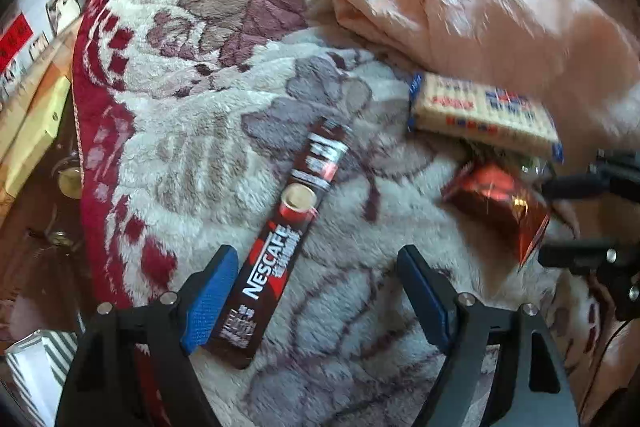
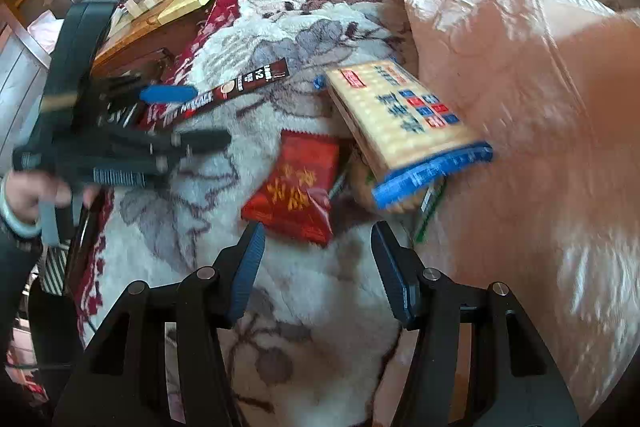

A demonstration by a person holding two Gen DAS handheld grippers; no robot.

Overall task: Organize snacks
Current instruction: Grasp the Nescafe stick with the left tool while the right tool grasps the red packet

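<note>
Left tongs (image 1: 316, 263) spread wide over a coffee stick (image 1: 280, 251); right tongs (image 2: 318, 251) released before a red packet (image 2: 296, 187).

Both tongs grip nothing. Lying on the floral blanket (image 1: 224, 75), the stick's near end sits just beside the left blue pad (image 1: 210, 299), between the two fingers. To its right, well apart, the red packet (image 1: 496, 207) touches a cracker pack (image 1: 480, 111), whose far edge lies against a peach cloth (image 1: 500, 15). From the right wrist view, the cracker pack (image 2: 404, 123) overlaps the red packet's right side, and a hand (image 2: 28, 191) holds the left tool.
</note>
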